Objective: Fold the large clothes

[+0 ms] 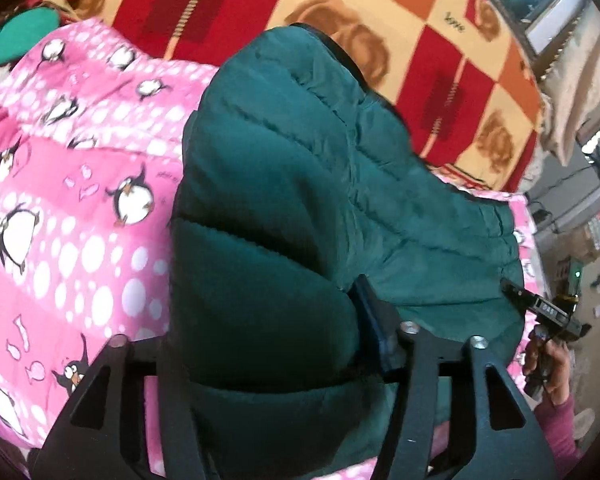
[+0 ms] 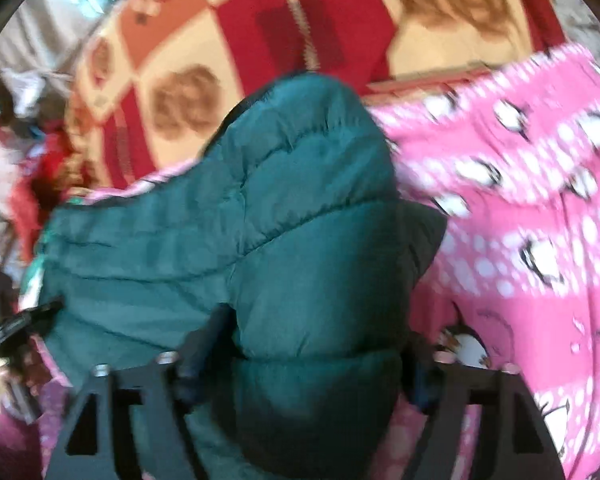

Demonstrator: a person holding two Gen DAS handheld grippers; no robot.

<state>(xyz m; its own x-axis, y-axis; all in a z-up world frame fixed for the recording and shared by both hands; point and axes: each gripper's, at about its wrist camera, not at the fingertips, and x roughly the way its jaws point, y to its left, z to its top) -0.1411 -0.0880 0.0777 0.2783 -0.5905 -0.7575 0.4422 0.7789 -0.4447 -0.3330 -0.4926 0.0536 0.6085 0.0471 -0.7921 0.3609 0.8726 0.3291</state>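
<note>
A dark green quilted puffer jacket [image 1: 300, 184] lies on a pink penguin-print blanket [image 1: 60, 184]. My left gripper [image 1: 260, 332] is shut on a thick fold of the jacket, which bulges between its black fingers [image 1: 370, 312] and hides the left one. In the right wrist view the same jacket [image 2: 260, 220] fills the middle. My right gripper [image 2: 316, 344] is shut on another padded fold, with one finger [image 2: 210, 332] at its left side. The right gripper's body [image 1: 548, 308] and the hand holding it show at the jacket's right edge in the left wrist view.
A red, orange and cream checked blanket [image 1: 340, 12] covers the bed beyond the jacket. A green garment [image 1: 16, 36] lies at the far left. Curtains and a window [image 1: 572, 80] are at the right. The pink blanket [image 2: 532, 220] spreads right of the jacket.
</note>
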